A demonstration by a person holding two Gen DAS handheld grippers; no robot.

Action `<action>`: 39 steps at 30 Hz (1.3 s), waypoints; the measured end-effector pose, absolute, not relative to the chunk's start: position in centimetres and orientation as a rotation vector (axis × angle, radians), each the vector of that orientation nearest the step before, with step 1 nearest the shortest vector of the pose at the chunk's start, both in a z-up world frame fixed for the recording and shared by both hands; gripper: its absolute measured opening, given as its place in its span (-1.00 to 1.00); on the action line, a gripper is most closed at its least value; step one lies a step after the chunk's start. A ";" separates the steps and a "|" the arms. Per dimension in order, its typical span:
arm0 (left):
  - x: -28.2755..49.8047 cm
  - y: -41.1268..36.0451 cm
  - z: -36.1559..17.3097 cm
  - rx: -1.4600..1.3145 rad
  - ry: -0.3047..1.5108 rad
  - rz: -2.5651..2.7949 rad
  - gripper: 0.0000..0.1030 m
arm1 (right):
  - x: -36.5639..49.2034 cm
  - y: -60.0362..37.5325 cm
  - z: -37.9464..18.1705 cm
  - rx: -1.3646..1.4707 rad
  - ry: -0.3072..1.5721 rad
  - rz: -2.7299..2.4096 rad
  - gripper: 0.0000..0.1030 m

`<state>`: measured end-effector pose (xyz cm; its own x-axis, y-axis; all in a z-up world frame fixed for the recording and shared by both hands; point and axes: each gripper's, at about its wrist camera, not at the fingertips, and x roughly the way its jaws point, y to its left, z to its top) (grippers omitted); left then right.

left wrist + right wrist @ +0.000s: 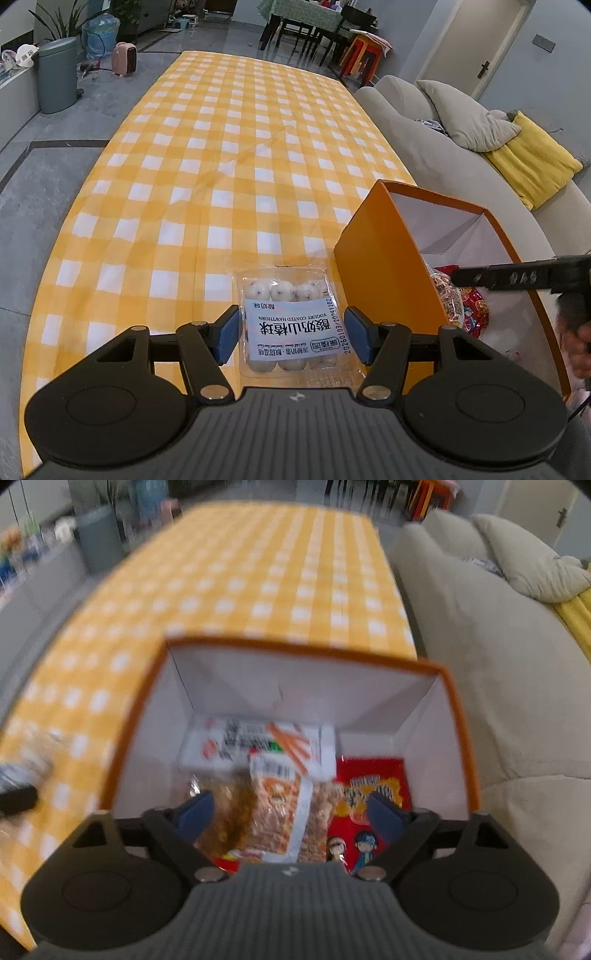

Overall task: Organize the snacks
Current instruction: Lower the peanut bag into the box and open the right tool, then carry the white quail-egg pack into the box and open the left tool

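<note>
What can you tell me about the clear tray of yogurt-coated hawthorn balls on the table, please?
The hawthorn tray is a shallow clear plastic pack holding rows of white coated balls, with a pale blue and white label across its middle printed in Chinese and "Yogurt Coated Hawthorn". It lies flat and sealed on the yellow checked tablecloth, just left of the orange box, apart from it. The left gripper straddles it, blue pads at both sides; whether they press on it cannot be told.

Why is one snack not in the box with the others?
The clear pack of yogurt hawthorn balls lies alone on the checked tablecloth beside the orange box, between the left gripper pads. Other snack packets are already inside.
</note>
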<state>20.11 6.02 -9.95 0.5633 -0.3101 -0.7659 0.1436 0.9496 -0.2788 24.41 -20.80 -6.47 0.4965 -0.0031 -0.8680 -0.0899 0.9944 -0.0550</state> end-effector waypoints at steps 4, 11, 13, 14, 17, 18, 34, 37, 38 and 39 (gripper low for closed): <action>20.0 5.9 -9.9 -0.190 0.938 -0.272 0.34 | 25.0 -21.8 -6.1 0.038 1.091 0.087 -0.90; 20.0 5.7 -10.1 -0.180 0.951 -0.277 0.34 | 25.7 -21.6 -10.0 0.056 1.168 0.053 -0.90; 20.1 5.7 -10.2 -0.180 0.956 -0.274 0.34 | 25.6 -21.3 -10.2 0.029 1.161 0.061 -0.90; 20.2 5.8 -10.2 -0.181 0.958 -0.272 0.34 | 25.6 -21.2 -10.3 0.020 1.162 0.064 -0.90; 20.1 5.9 -10.1 -0.186 0.952 -0.275 0.34 | 25.7 -21.9 -10.0 0.056 1.164 0.069 -0.89; 20.0 5.9 -10.0 -0.191 0.949 -0.279 0.34 | 25.5 -22.4 -9.7 0.086 1.165 0.063 -0.87; 18.2 0.7 -4.2 -0.226 0.869 -0.420 0.34 | 16.4 -30.1 0.5 0.222 0.803 -0.007 0.94; 17.7 -1.5 -3.8 -0.235 0.899 -0.443 0.34 | 16.2 -31.6 -0.2 0.252 0.830 0.014 0.94; 17.6 -2.1 -3.8 -0.237 0.910 -0.451 0.34 | 16.2 -31.9 -0.5 0.259 0.861 0.005 0.94; 17.4 -2.8 -3.9 -0.238 0.924 -0.459 0.34 | 16.1 -32.1 -0.7 0.265 0.877 0.008 0.94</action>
<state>17.43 -2.81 -3.89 0.5157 -0.4784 -0.7108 0.2781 0.8781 -0.3893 16.08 -32.15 -0.74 0.6417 0.1149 -0.7583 0.1017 0.9672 0.2326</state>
